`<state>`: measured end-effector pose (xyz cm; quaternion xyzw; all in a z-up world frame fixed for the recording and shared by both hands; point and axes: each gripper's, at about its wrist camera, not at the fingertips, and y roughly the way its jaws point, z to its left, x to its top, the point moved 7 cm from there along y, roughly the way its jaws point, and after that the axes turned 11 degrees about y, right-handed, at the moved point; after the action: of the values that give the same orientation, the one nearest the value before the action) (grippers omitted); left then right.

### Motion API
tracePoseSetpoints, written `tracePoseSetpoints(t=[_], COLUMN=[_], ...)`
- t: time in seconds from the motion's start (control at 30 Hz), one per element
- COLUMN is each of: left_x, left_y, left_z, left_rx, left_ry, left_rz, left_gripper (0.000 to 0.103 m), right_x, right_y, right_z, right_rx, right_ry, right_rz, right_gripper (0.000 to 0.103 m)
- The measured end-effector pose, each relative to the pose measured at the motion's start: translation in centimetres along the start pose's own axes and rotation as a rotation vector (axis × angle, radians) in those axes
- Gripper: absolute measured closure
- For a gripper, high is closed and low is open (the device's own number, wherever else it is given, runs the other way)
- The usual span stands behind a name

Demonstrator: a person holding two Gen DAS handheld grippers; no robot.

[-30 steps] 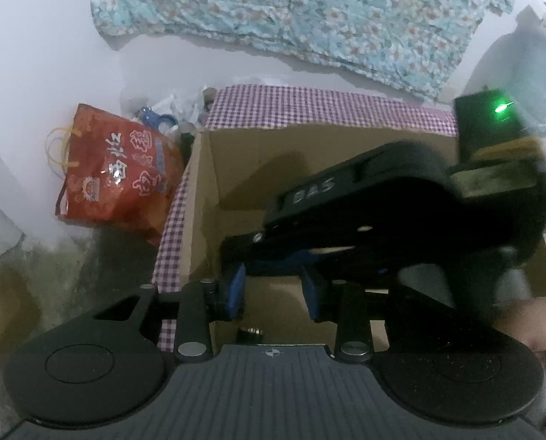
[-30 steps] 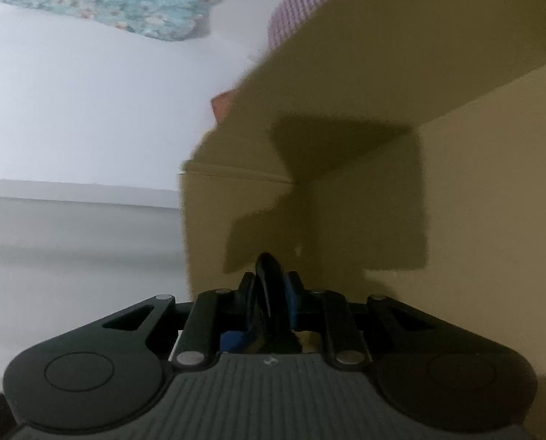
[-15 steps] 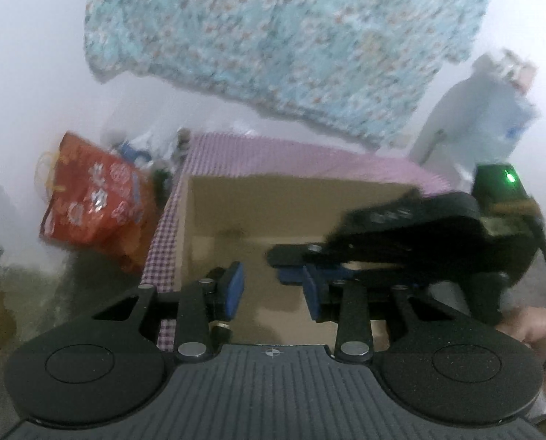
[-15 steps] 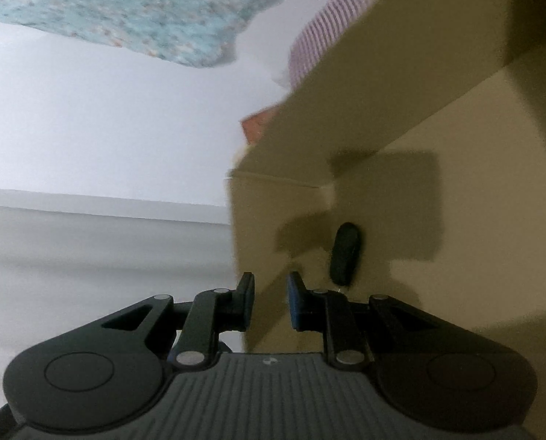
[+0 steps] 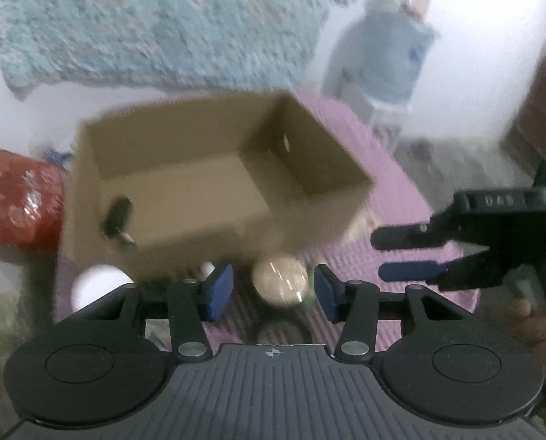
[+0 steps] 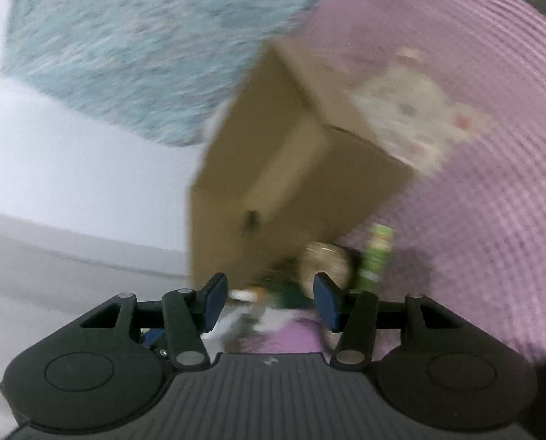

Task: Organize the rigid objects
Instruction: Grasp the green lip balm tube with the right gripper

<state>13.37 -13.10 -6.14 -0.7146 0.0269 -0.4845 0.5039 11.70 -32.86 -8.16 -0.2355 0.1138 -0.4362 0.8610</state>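
An open cardboard box stands on a purple checked cloth. A small black object lies in the box at its left wall. My left gripper is open and empty, above the table in front of the box. A round beige object lies between its fingers' lines, lower down. My right gripper is open and empty; it also shows in the left wrist view, right of the box. In the right wrist view the box is ahead, with a green-labelled bottle and the beige object beside it.
A white round object lies at the box's front left. A red bag sits on the floor at left. A water jug stands behind the table. A floral cloth hangs on the wall. Both views are motion-blurred.
My right gripper let go of the black object inside the box, opened, and pulled back out to the right. My left gripper has risen and backed away from the box.
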Motion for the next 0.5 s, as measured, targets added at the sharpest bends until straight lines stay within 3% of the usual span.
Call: tracePoseSetpoints(t=[0.1, 0.23, 0.5], left_x=[-1.0, -1.5, -1.9], left_y=[2.6, 5.3, 7.4], left_z=[-1.7, -2.8, -2.2], left_rx=[-0.026, -0.051, -0.077], left_ry=[0.060, 0.104, 0.069], left_rz=[0.038, 0.079, 0.117], left_gripper=[0.055, 0.061, 0.068], right_x=[-0.4, 1.4, 3.2], right_y=[0.0, 3.1, 8.5], right_z=[-3.4, -4.3, -2.5], right_rx=[-0.063, -0.147, -0.353], right_ry=[0.068, 0.070, -0.185], right_rz=[-0.035, -0.063, -0.078], right_gripper=[0.049, 0.056, 0.059])
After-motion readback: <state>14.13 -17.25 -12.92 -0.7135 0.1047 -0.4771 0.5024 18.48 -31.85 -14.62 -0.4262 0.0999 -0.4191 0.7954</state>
